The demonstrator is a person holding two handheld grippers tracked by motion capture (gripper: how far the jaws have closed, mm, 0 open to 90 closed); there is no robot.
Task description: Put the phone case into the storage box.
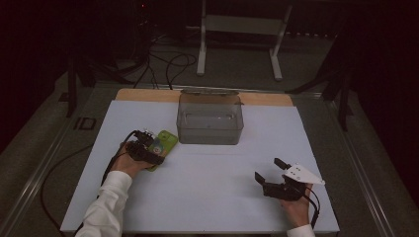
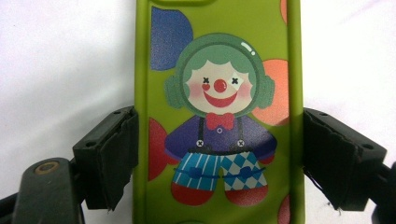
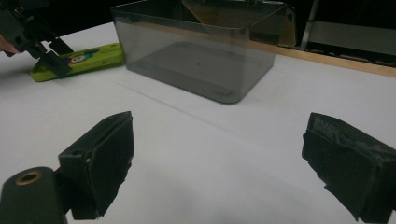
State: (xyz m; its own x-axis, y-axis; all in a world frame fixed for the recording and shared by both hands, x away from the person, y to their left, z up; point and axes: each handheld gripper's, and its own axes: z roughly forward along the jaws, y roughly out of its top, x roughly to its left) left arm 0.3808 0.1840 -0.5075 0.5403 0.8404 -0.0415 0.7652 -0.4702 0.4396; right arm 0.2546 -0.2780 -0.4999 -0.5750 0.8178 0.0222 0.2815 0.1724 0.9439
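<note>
A green phone case (image 1: pixel 166 140) printed with a clown (image 2: pixel 219 116) lies flat on the white table, left of the middle. My left gripper (image 1: pixel 148 149) comes down over its near end. Its two black pads (image 2: pixel 116 154) sit against the case's long edges, one on each side, so the jaws are shut on the case (image 3: pixel 88 58). My right gripper (image 1: pixel 268 169) rests low at the right front of the table, jaws wide open with bare white surface between them (image 3: pixel 219 158). Seen from the right gripper view, the left gripper (image 3: pixel 46 53) stands on the case's near end.
A clear, smoky plastic bin (image 1: pixel 210 118), open on top with nothing inside, stands at the back centre just right of the case (image 3: pixel 201 51). The white sheet (image 1: pixel 207 187) covers the table, with a wooden strip (image 1: pixel 148 95) along the back edge. Cables and a white stand (image 1: pixel 237 29) lie on the floor beyond.
</note>
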